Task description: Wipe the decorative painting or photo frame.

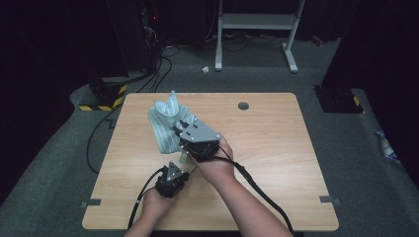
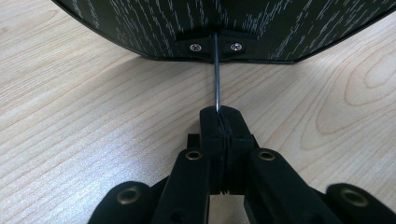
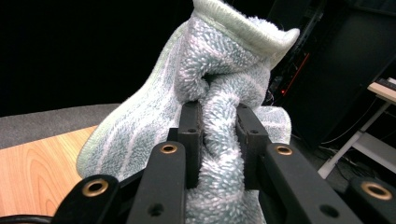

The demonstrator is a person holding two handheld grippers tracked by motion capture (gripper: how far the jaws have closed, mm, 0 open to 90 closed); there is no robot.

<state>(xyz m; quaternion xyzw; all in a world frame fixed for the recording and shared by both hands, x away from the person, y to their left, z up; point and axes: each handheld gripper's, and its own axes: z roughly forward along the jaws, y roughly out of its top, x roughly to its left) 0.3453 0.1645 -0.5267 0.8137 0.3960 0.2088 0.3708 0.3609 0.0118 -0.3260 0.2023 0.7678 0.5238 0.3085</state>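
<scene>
Since the towel (image 3: 219, 107) is soft and floppy, the right gripper (image 3: 218, 121) pinches a thick bunched fold, while the left gripper (image 2: 223, 122) clamps a thin metal rod (image 2: 217, 74).

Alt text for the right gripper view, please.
The right gripper has its two black jaws shut on a bunched fold of a pale green striped towel, lifted over the wooden table against a dark room.

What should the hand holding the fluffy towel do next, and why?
Probably lower the towel toward the wooden table. The right gripper is shut on a bunched fold, holding the towel partly lifted with its top flopping over, while the left gripper pinches a thin metal rod.
</scene>
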